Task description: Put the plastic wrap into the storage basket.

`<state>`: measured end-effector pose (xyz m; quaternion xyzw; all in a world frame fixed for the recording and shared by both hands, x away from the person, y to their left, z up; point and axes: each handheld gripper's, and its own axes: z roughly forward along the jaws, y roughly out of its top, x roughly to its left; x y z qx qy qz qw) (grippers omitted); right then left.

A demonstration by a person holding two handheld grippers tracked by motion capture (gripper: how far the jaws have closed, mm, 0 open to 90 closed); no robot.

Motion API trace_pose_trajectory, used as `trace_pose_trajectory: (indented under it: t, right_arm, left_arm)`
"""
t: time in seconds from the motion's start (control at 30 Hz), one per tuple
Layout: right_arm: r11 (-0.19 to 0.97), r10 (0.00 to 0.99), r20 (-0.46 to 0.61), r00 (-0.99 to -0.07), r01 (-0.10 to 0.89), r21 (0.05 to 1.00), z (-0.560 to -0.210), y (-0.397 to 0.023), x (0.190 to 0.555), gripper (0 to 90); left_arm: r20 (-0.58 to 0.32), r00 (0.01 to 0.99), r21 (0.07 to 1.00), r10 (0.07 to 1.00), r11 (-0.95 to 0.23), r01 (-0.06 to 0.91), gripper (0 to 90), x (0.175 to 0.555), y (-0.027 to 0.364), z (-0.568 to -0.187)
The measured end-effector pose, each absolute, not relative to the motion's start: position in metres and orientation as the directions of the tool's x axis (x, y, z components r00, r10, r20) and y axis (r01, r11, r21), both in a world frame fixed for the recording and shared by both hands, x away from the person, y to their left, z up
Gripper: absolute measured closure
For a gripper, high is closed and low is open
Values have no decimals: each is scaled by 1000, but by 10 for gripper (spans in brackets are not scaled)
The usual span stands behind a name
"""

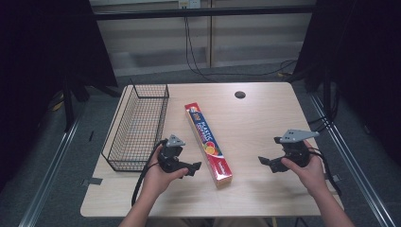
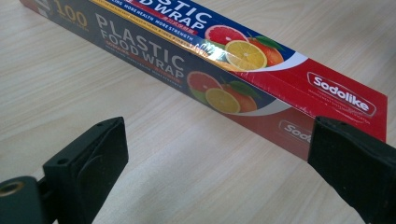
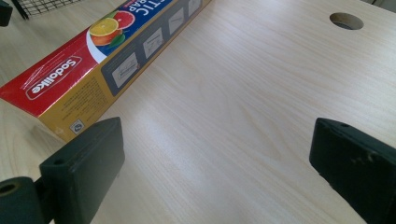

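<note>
Red wrap box (image 1: 208, 143) lengthwise front-to-back

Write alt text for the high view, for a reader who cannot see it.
A long red and blue plastic food wrap box lies on a light wooden table, between a person's two hand-held tongs. The left tongs and right tongs both point inward at the box, open and apart from it. An empty black wire basket sits at the table's left.
</note>
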<state>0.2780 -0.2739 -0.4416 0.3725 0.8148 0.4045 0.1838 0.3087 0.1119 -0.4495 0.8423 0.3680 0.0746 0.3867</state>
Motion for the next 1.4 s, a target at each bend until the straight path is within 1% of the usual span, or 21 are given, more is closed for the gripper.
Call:
trace_pose_trajectory:
  t: [0.3, 0.33, 0.53, 0.73, 0.8, 0.87, 0.93, 1.0, 1.37, 1.4]
  right_arm:
    - [382, 757, 12, -653, 457, 804, -441, -275, 279, 31]
    - [381, 755, 12, -655, 454, 805, -441, -274, 279, 30]
    - [378, 752, 14, -659, 449, 810, -440, -275, 278, 31]
    - [382, 751, 6, -661, 442, 812, -440, -274, 278, 31]
    - [378, 749, 13, -663, 444, 812, -439, -274, 277, 31]
    - [379, 746, 13, -665, 441, 814, -439, -274, 278, 31]
    - [376, 746, 14, -666, 439, 816, -439, -275, 277, 31]
    - [375, 745, 14, -667, 437, 817, -439, -275, 278, 30]
    - [366, 748, 21, -664, 438, 821, -439, -274, 278, 30]
    - [365, 746, 23, -665, 438, 822, -439, -274, 278, 30]
  left_arm:
    - [-166, 719, 691, 674, -441, 573, 50, 316, 105, -446]
    - [-179, 708, 692, 683, -424, 584, 50, 316, 103, -445]
    - [-176, 690, 672, 702, -426, 606, 50, 326, 96, -442]
    - [-202, 660, 667, 723, -392, 634, 50, 340, 85, -436]
    - [-199, 660, 658, 725, -400, 638, 49, 344, 82, -433]
    - [-215, 656, 651, 723, -395, 648, 49, 349, 78, -432]
    - [-199, 659, 647, 726, -407, 644, 49, 352, 74, -430]
    - [-212, 648, 645, 732, -393, 656, 49, 356, 71, -430]
    - [-232, 593, 610, 771, -359, 706, 48, 376, 55, -438]
    - [-222, 584, 603, 781, -361, 711, 48, 379, 51, -438]
